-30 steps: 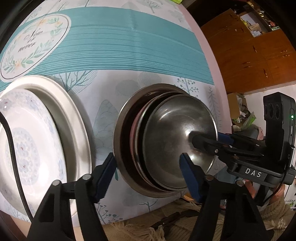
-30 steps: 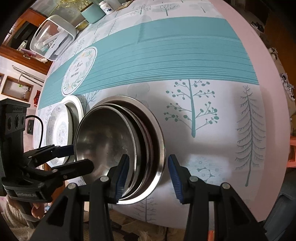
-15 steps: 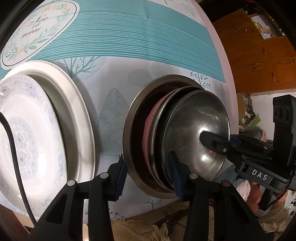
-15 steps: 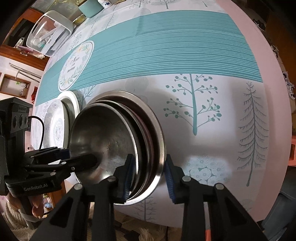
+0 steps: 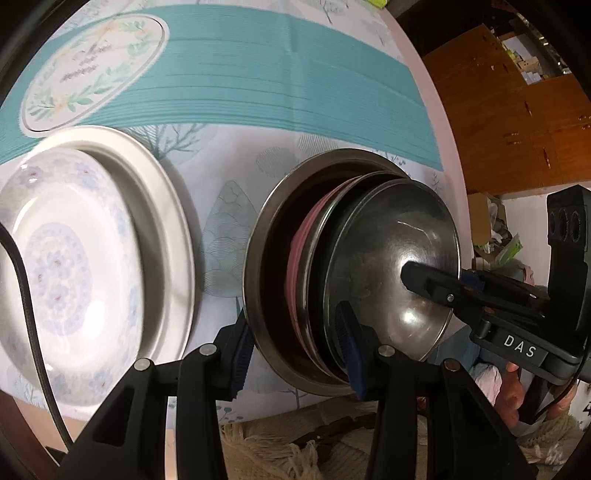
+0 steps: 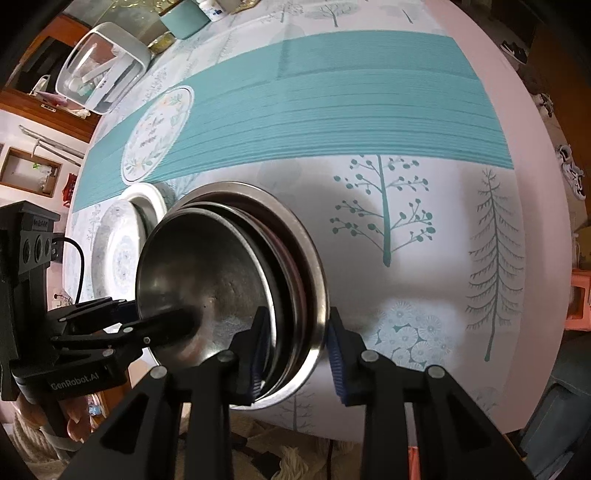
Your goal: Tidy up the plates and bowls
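**Left wrist view: both grippers on the rim of the metal stack**

Left wrist camera shows my left gripper point(image 5: 295, 354) straddling the near edge of the stack of steel bowls point(image 5: 354, 266): one blue pad sits outside the widest bowl's rim, the other inside, against the nested dishes. The jaws are narrowed around that rim, and I judge they are clamped on it, though from this angle I can't swear both pads press home. The right wrist camera shows the same on the opposite side: my right gripper point(image 6: 295, 354) has one pad inside the stack and one outside the outer rim, closed down onto the edge.

The stack sits near the front edge of the table, with a pink dish point(image 5: 306, 236) tucked between the steel ones. Just beside it, to the left and not touching, a floral white bowl point(image 5: 55, 266) rests in a white plate point(image 5: 173, 229).

As I read it, the step in hand is a two-handed grasp of the metal stack, ready to lift or shift it. The next move calls for both hands rising together and level; uneven lift could let the inner bowls slide or rattle out.

The surface is a tablecloth point(image 6: 369, 110) with a teal band, printed trees and a round floral emblem. Farther back stand a clear lidded container point(image 6: 99, 66) and a teal box point(image 6: 184, 18); wooden cabinets point(image 5: 517, 122) line the room.
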Motion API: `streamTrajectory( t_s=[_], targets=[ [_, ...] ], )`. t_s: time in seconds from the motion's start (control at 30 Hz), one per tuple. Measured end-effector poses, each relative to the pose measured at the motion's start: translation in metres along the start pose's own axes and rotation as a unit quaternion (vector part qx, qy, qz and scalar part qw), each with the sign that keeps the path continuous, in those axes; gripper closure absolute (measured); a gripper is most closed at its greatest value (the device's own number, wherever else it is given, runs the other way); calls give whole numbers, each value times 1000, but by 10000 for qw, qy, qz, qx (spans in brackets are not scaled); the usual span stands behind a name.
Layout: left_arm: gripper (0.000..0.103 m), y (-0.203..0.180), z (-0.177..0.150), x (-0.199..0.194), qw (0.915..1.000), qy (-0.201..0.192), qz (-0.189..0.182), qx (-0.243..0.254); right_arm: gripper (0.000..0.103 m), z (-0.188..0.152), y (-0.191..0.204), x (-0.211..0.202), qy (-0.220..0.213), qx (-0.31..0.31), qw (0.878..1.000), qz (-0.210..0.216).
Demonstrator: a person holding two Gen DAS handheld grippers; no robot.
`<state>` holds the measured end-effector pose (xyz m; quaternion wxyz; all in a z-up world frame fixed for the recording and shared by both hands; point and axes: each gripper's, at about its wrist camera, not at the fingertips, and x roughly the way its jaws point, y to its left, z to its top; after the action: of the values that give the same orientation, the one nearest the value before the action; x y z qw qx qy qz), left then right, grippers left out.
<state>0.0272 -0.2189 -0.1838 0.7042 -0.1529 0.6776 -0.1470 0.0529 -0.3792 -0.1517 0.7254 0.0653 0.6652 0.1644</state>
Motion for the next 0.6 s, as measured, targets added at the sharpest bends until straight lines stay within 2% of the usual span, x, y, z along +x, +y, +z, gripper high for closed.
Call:
streamTrajectory(
  t_s=[0.23, 0.47, 0.6],
  targets=[
    [61, 8, -17, -41, 9986, -453, 141, -236, 73, 3, 36, -16, -163, -445, 9986, 216],
    [61, 47, -30, -85, 9938, -872, 203, -654, 73, 8, 91, -10, -147, -936, 9948, 369],
    [61, 75, -27, -96, 9928, -907, 200, -751, 73, 12, 120, 0, -137, -1035, 9938, 387]
  ],
)
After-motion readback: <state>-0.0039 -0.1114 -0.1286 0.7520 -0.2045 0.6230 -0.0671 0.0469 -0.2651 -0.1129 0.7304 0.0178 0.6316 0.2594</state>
